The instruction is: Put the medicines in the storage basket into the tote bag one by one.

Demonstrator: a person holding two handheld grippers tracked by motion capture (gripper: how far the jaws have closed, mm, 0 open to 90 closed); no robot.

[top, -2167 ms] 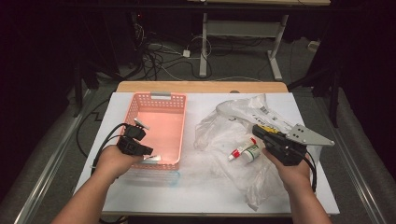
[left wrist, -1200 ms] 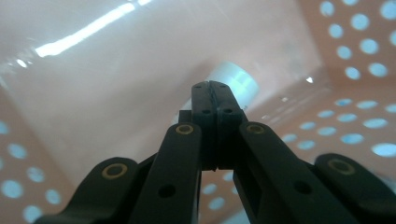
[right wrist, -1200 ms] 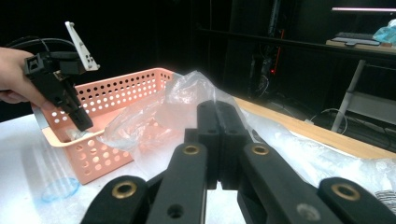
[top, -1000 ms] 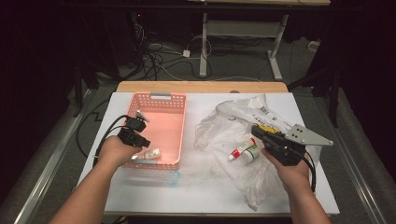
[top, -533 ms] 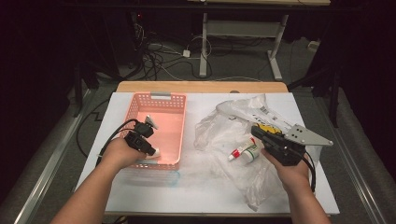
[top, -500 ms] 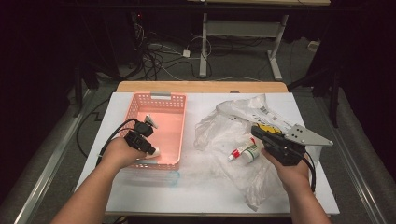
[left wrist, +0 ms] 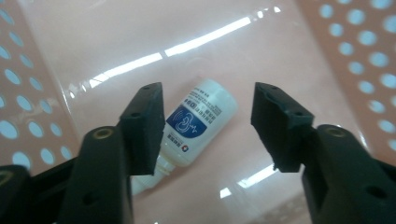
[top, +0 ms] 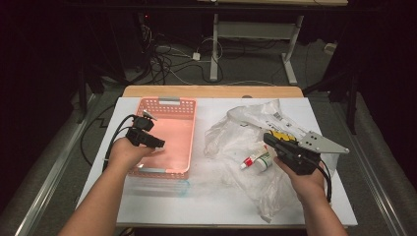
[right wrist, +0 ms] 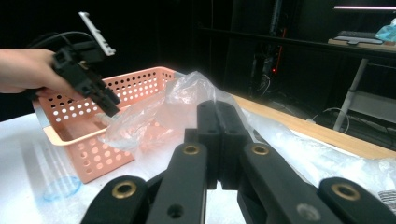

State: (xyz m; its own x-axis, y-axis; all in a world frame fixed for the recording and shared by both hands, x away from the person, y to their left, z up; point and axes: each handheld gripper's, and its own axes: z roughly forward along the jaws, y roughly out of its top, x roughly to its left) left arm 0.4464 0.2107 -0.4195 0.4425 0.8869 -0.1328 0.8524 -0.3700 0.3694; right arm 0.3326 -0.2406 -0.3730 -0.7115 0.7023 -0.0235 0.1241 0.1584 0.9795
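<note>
Released bottle [left wrist: 198, 123] below opened left tool [left wrist: 205, 126]

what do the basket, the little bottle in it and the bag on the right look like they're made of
Basket: likely rigid plastic, salmon pink; moulded round holes in the walls and a glossy floor with streaked reflections.
Bottle: seemingly smooth white plastic, with a blue and white printed label.
Bag: thin clear plastic film, crinkled and see-through, with shiny creases.
</note>
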